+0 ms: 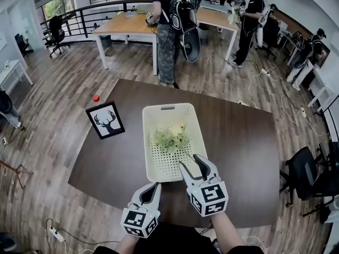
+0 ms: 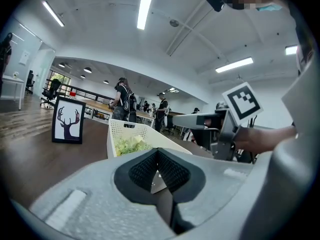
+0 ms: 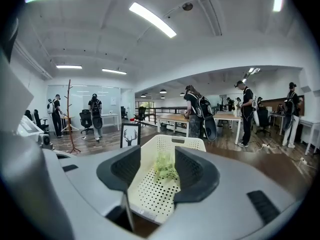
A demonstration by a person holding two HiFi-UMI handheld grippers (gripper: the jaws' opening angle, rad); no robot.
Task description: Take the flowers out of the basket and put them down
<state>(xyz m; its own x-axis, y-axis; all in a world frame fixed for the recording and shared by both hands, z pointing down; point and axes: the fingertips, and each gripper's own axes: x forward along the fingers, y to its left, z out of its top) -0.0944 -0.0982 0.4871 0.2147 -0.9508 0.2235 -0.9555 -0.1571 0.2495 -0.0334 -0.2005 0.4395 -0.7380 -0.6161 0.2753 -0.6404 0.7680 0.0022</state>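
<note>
A white perforated basket (image 1: 169, 108) lies on the dark table (image 1: 238, 142), with a bunch of pale green and cream flowers (image 1: 170, 138) inside it near the middle. My right gripper (image 1: 193, 161) hovers open over the basket's near right corner, pointing at the flowers with nothing between its pads. Its own view looks between the pads into the basket (image 3: 150, 196) at the flowers (image 3: 165, 168). My left gripper (image 1: 153, 186) is shut and empty, just short of the basket's near edge. From the left gripper view the basket (image 2: 122, 129) and flowers (image 2: 131, 144) lie ahead.
A framed deer picture (image 1: 105, 119) stands on the table left of the basket, and a small red object (image 1: 96, 98) sits near the table's far left corner. People stand at wooden tables (image 1: 127, 25) behind. An office chair (image 1: 304, 173) is at the right.
</note>
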